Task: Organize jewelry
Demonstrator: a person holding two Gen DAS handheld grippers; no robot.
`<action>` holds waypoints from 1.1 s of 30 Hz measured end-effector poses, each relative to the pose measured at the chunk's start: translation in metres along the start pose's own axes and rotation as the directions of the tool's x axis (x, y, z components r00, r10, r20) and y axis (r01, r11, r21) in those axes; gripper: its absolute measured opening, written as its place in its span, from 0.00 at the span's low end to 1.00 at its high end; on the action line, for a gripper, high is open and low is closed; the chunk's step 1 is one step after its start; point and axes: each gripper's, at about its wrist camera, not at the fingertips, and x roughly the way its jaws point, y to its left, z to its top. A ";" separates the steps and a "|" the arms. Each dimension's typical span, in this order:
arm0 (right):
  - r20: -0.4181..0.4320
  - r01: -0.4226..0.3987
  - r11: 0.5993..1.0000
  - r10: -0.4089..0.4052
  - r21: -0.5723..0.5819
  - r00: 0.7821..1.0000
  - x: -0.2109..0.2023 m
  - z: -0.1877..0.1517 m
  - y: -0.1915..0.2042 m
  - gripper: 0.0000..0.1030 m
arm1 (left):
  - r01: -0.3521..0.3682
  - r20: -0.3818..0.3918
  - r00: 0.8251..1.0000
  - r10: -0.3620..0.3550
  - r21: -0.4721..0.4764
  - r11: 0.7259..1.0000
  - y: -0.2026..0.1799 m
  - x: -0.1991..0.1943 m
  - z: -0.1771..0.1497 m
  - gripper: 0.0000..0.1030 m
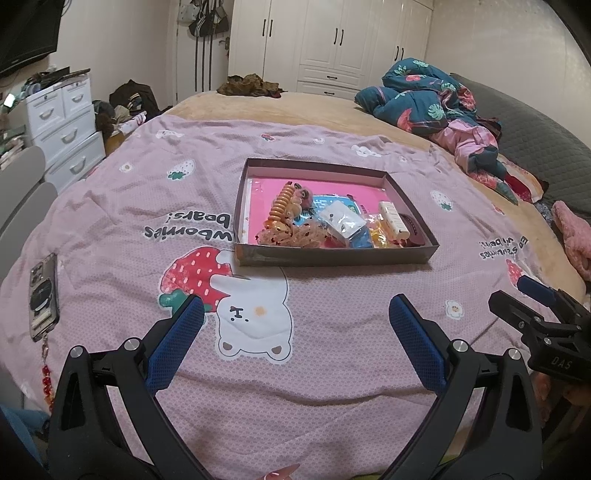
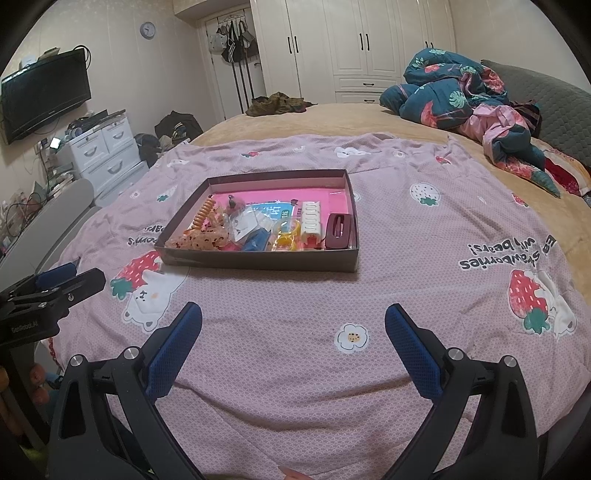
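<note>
Shallow brown box (image 1: 334, 254) sits on the pink strawberry-print blanket (image 1: 332, 369) spread over the bed, ahead of both grippers and well apart from them. Its long axis runs left to right across both views; one long wall faces the cameras.

Inside, on a pink liner, the items crowd the near half. An orange spiral hair tie (image 1: 282, 201) lies with its long axis running away from the cameras, leaning slightly right at the far end. A cream ridged hair clip (image 1: 394, 219) lies lengthwise front to back near the right wall. A clear packet (image 1: 341, 219) sits between them, over a blue card.

Left gripper (image 1: 295, 325): jaws spread wide, nothing between them, over the bear print. Right gripper (image 2: 293, 328): also wide and empty, over plain blanket.

Left wrist view only: a phone (image 1: 44, 295) with a red bead strap lies on the blanket at far left, long axis front to back. The dark maroon clip (image 2: 338, 227) beside the cream clip shows whole only in the right wrist view, as do the wall-mounted television (image 2: 44, 92) and a wall clock (image 2: 147, 29). Each view catches the other gripper at its edge.
</note>
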 end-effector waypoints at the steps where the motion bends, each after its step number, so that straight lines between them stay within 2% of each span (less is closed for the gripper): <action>1: 0.000 0.001 1.000 -0.001 0.000 1.000 0.000 0.000 0.000 0.96 | 0.004 0.000 1.000 -0.004 0.002 1.000 0.000 0.000 0.000 0.91; 20: 0.000 0.006 1.000 -0.006 -0.001 1.000 -0.001 -0.001 0.000 0.96 | -0.024 -0.014 1.000 0.024 0.017 1.000 -0.003 0.000 -0.004 0.91; 29: 0.001 0.012 1.000 -0.012 0.000 1.000 -0.002 -0.001 -0.002 0.96 | 0.015 -0.009 1.000 -0.015 0.001 1.000 -0.003 0.002 -0.003 0.91; 33: -0.004 0.021 1.000 -0.021 0.013 1.000 0.001 -0.001 -0.007 0.96 | 0.004 -0.008 1.000 -0.004 -0.024 1.000 0.003 0.006 -0.001 0.91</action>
